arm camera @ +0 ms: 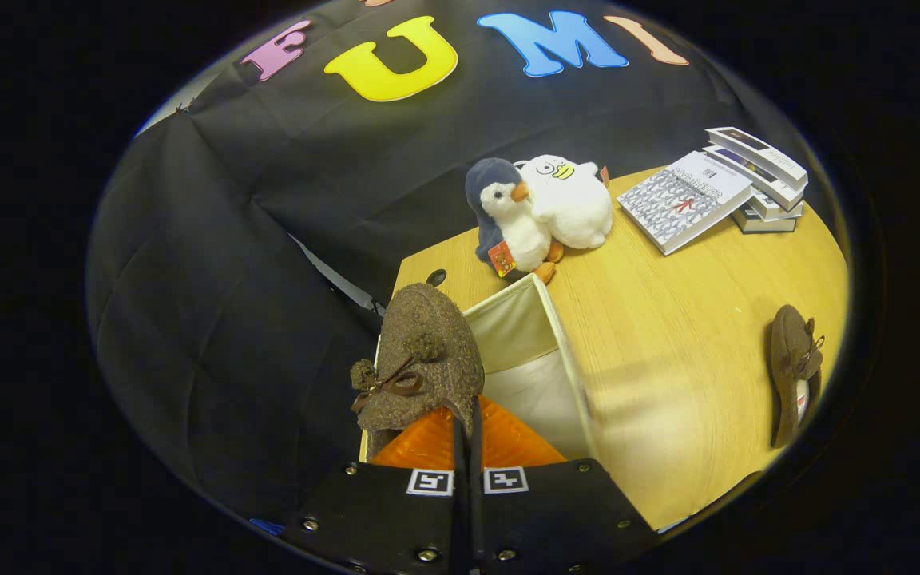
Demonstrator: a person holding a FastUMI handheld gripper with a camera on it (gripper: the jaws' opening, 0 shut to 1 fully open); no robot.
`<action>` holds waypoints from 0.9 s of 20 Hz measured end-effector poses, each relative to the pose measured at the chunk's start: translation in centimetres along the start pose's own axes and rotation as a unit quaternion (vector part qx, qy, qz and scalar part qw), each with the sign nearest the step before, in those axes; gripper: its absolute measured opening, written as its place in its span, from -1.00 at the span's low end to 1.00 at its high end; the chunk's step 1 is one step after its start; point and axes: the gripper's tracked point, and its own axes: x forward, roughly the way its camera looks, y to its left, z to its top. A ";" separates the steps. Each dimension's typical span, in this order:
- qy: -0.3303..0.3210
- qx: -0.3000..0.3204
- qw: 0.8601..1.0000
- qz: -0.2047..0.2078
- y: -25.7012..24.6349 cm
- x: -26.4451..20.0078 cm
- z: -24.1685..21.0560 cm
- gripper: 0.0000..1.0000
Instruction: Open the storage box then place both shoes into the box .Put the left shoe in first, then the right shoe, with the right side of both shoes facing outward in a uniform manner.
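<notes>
My gripper (466, 415) is shut on the heel edge of a brown woolly shoe (422, 359) with a small bow and pompoms. The shoe hangs toe-away just ahead of the fingers, over the left side of the open storage box (564, 359). The box is cream-lined and stands on the wooden table (668, 335); its inside shows to the right of the held shoe. The second brown shoe (795, 371) lies on its side on the table, far to the right of the box.
Two plush toys, a penguin (504, 216) and a white bird (572, 200), sit on the table beyond the box. A stack of books (763, 180) with one leaning book (684, 200) stands further right. The table's left edge runs beside the box.
</notes>
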 end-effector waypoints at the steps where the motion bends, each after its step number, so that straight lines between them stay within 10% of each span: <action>1: 0.002 0.003 1.000 0.000 0.2 0.5 -0.3 -1.00; 10: 0.035 -0.011 0.999 -0.001 1.7 2.8 -3.5 -0.95; 12: 0.041 -0.014 0.999 0.013 2.1 2.7 -3.8 -0.69; 17: 0.025 -0.045 0.998 0.025 1.3 0.9 -2.3 0.98; 18: 0.020 -0.054 0.998 0.026 1.0 0.2 -1.8 0.95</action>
